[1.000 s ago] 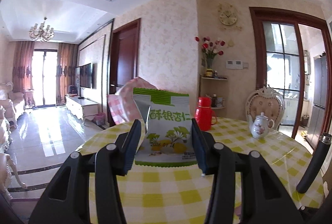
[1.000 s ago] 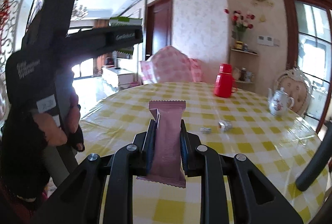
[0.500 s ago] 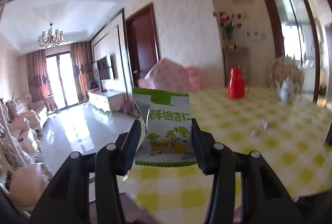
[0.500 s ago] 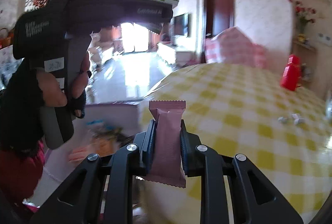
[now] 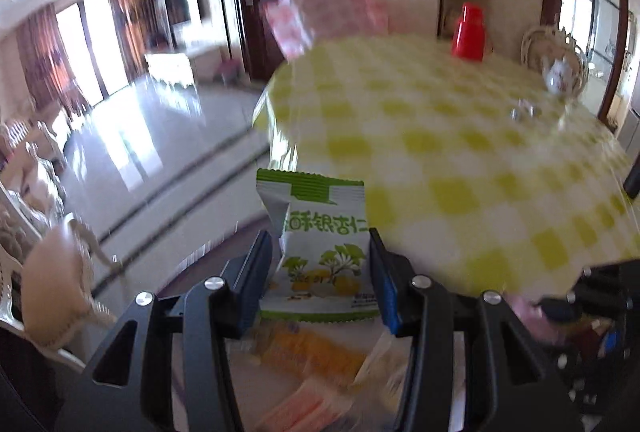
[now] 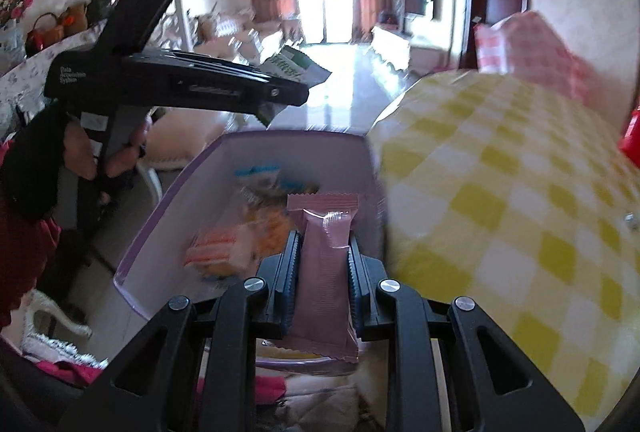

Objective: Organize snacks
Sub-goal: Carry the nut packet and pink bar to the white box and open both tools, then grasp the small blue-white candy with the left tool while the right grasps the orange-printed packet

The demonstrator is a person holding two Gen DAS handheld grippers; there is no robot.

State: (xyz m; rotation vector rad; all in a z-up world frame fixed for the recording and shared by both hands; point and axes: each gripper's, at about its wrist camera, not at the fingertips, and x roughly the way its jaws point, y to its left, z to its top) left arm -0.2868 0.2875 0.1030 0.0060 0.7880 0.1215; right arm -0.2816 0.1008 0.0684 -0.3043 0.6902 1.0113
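Note:
My left gripper (image 5: 320,264) is shut on a green-and-white snack packet (image 5: 320,244), held upright just off the table's near-left edge. Blurred orange and white snack packs (image 5: 308,352) lie below it. My right gripper (image 6: 323,260) is shut on a pink wrapped bar (image 6: 324,264), held over a purple-rimmed white box (image 6: 176,208) that stands beside the table. Several snack packs (image 6: 240,240) lie in that box. In the right wrist view the left gripper (image 6: 280,100) shows at upper left, carried by a gloved hand (image 6: 80,148), with the green packet (image 6: 296,66) sticking out of it.
A round table with a yellow-checked cloth (image 5: 480,152) fills the right side. On it stand a red jug (image 5: 470,32) and a white teapot (image 5: 562,76), with small wrapped sweets (image 5: 524,112) near them. A pink-checked chair back (image 5: 328,12) rises behind; shiny floor lies to the left.
Both grippers have swung left off the table and tipped downward, each keeping its snack. The box of snacks has come into view beneath them.

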